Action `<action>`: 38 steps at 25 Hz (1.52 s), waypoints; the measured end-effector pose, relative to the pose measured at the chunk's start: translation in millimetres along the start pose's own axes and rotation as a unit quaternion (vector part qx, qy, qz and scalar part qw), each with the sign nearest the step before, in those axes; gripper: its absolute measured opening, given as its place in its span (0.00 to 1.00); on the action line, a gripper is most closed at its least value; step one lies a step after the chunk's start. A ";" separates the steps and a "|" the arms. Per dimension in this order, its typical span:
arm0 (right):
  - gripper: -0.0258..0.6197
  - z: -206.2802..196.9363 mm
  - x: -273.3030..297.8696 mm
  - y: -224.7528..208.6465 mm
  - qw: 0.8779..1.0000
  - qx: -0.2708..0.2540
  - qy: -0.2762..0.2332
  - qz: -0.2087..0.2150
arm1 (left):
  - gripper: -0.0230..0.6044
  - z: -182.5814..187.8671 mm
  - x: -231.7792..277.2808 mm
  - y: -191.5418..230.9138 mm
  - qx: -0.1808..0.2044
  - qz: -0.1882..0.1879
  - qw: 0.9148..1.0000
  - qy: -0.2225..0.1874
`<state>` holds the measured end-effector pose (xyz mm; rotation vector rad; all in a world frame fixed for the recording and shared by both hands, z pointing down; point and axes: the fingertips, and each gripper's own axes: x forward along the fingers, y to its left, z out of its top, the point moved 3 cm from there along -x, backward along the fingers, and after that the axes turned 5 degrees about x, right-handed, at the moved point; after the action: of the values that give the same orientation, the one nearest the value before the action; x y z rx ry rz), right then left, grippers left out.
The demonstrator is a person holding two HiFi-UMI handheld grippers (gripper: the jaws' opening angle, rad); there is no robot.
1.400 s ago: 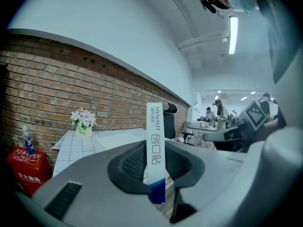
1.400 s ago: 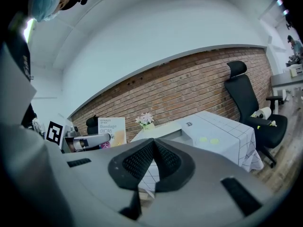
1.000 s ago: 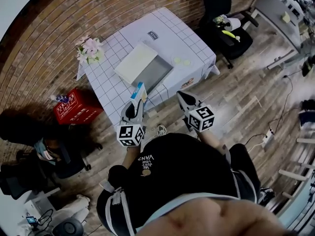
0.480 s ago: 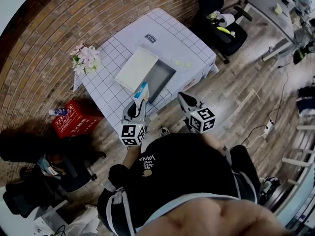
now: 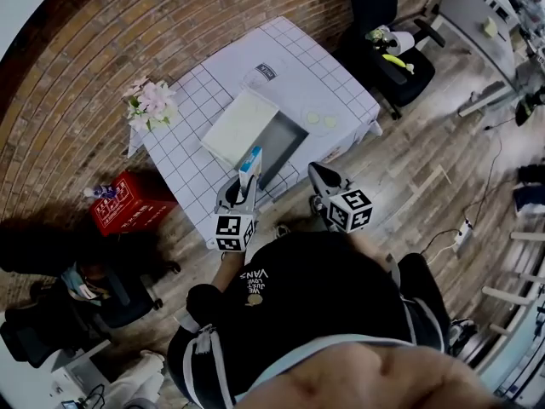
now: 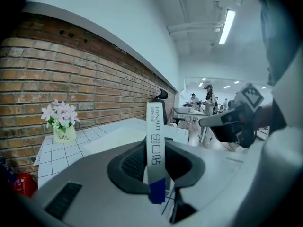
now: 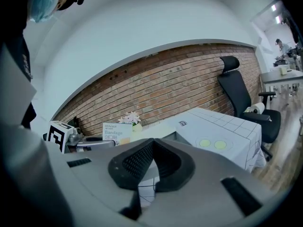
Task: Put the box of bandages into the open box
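Bandage box stands upright, pinched in my left gripper's fingers, near the open box on the desk. My right gripper's fingers are pressed together, empty.

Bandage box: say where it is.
The bandage box is clamped in the left gripper, left of centre in the head view, at the table's near edge, before the open box.

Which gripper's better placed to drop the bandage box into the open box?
Left. The left gripper is clamped on the box of bandages, held upright just short of the open box. The right gripper is shut and empty, off to the side.
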<state>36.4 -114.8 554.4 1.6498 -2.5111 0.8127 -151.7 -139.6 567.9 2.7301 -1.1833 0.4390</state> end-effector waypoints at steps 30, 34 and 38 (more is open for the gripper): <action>0.03 38.6 41.8 -76.5 0.995 -0.024 0.056 0.075 | 0.17 -39.2 94.7 -8.2 0.045 0.070 0.986 0.147; 0.03 41.0 42.8 -81.9 0.995 -0.025 0.060 0.080 | 0.17 -39.6 98.8 -6.5 0.049 0.081 0.983 0.155; 0.03 43.2 43.4 -90.5 0.994 -0.023 0.064 0.081 | 0.17 -33.6 107.0 -4.3 0.080 0.088 0.980 0.163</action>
<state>106.4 -197.9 566.8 1.3491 -2.5775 0.8372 -86.2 -202.8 633.5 2.5492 -1.3504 0.9996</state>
